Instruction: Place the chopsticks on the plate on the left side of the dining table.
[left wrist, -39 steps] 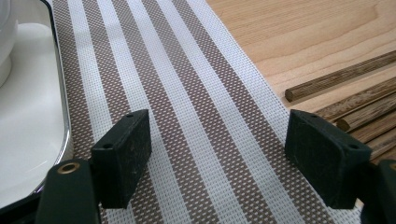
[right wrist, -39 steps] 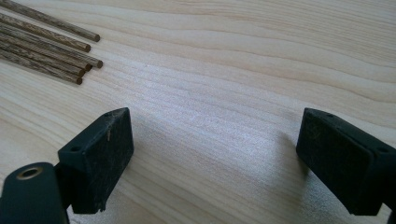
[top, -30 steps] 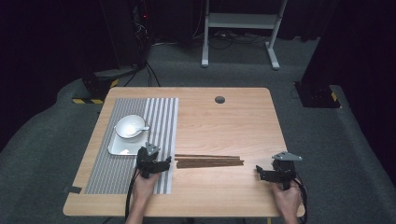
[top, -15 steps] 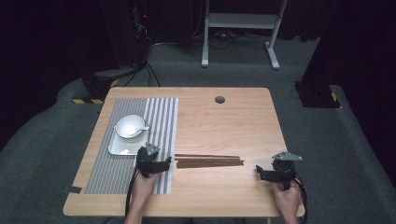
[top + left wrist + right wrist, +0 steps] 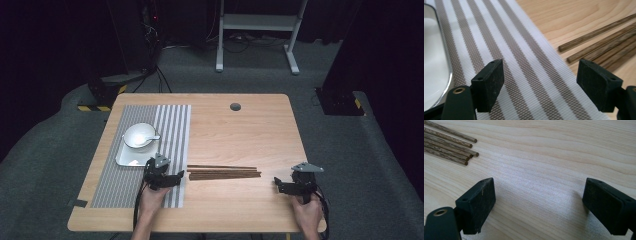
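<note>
A bundle of dark wooden chopsticks [image 5: 223,172] lies flat on the wooden table [image 5: 240,130], between two hand-held grippers. The left gripper [image 5: 176,177] rests over a striped placemat [image 5: 172,125], fingers [image 5: 488,83] spread wide and holding nothing, just beside the chopsticks' left ends. The right gripper [image 5: 278,184], fingers also spread and holding nothing, sits near their right ends. A white bowl [image 5: 139,135] on a white tray [image 5: 125,159] stands on the placemat.
</note>
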The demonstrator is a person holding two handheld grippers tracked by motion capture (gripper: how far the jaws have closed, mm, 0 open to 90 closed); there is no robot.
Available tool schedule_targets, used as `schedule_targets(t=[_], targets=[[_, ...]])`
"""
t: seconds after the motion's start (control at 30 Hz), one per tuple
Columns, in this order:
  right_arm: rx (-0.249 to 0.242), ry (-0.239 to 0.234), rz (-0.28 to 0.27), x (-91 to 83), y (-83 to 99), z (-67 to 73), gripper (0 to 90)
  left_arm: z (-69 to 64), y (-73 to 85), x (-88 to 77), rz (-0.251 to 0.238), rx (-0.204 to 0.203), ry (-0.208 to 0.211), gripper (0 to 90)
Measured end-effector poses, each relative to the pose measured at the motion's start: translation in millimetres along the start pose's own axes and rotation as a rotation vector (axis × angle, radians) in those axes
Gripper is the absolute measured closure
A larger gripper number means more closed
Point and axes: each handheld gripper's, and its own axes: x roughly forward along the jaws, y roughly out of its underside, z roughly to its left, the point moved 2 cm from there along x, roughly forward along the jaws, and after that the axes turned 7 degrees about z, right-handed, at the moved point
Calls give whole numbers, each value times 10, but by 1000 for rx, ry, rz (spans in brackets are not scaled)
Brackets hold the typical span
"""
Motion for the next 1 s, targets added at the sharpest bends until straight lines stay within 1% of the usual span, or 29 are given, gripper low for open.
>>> schedule_targets(t=[0.07,0.1,0.23,0.3,0.33,0.4,0.47,0.5,0.53,0.57,0.6,0.67,0.7,0.8,0.83,0.87,0.93,1.0], targets=[[0,0,0,0,0,0,111,-38,-10,-25,-10,9,24,220],[0,0,0,0,0,0,111,-38,-10,-25,-10,9,24,217],[-1,0,0,0,1,0,111,-56,-17,-52,-30,11,56,216],[-1,1,0,0,0,0,111,-56,-22,-55,-40,5,74,220],[-1,1,0,0,0,0,111,-56,-26,-55,-45,3,90,220],[-1,1,0,0,0,1,111,-68,-39,-55,-52,6,108,221],[-1,1,0,0,1,1,111,-86,-68,-52,-39,19,101,211],[-1,1,0,0,0,1,111,-100,-103,-49,-38,30,107,228],[-1,1,0,0,0,1,111,-100,-103,-49,-38,30,107,230],[-2,0,0,0,1,3,111,-115,-147,-41,-35,30,127,230],[-2,0,0,0,1,3,111,-115,-147,-41,-35,30,127,234],[-5,-1,0,-1,1,5,112,-138,-186,-43,-47,35,143,245],[-5,-2,0,-1,1,5,112,-151,-206,-42,-51,43,141,245],[-5,-2,0,-1,1,5,112,-194,-260,-28,-56,57,153,255],[-5,-2,0,-1,1,5,112,-226,-291,-20,-59,73,156,265],[-5,-2,0,-1,1,5,112,-226,-291,-20,-59,73,156,271],[-5,-1,0,-1,1,6,112,-255,-314,-8,-60,90,156,274],[-5,-1,0,-1,1,5,113,-276,-334,18,-58,94,161,274]])
